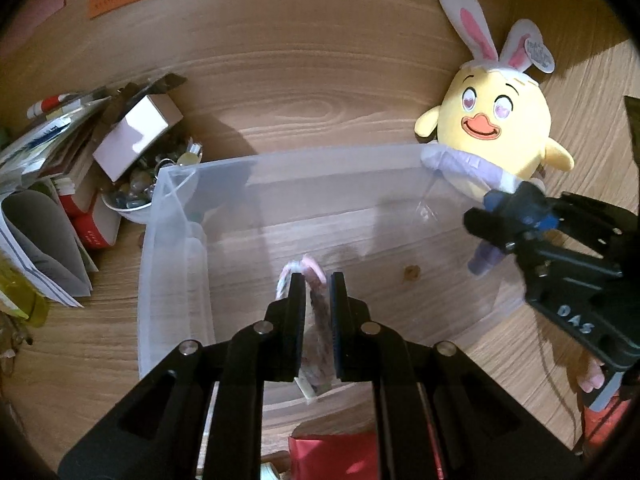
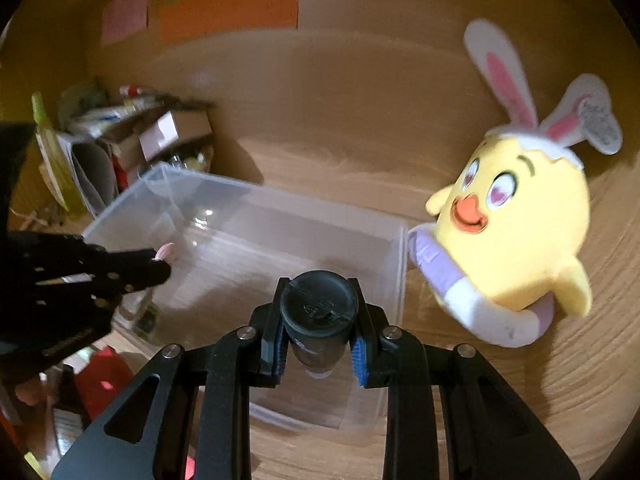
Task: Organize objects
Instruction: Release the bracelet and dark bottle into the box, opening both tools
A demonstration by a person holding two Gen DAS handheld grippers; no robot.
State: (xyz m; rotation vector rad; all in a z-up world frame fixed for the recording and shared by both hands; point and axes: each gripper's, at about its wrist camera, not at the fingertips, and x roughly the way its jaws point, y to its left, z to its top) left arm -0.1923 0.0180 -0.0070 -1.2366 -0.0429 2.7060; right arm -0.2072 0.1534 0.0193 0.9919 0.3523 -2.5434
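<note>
Two hand-held grippers work over a clear plastic bin (image 1: pixel 168 216) on a wood-grain desk (image 1: pixel 320 92). The left hand-held gripper (image 1: pixel 314 280), its jaws pressed close together, is clamped on a thin, flat packet (image 1: pixel 316 316) with a pink edge, held above the bin's bare floor near the front wall. The right hand-held gripper (image 2: pixel 318 316) is closed on a small dark bottle with a black cap (image 2: pixel 318 304), held over the bin's near right corner. A yellow chick plush with rabbit ears (image 1: pixel 496 120) lies on the desk touching the bin's far right corner, a lilac ring around its lower body. Left of the bin sits a jumble of books (image 1: pixel 48 200), a small cardboard box (image 1: pixel 136 136) and a bowl of glass pebbles (image 1: pixel 132 196). Coloured paper notes (image 2: pixel 228 12) hang on the wall behind.
</note>
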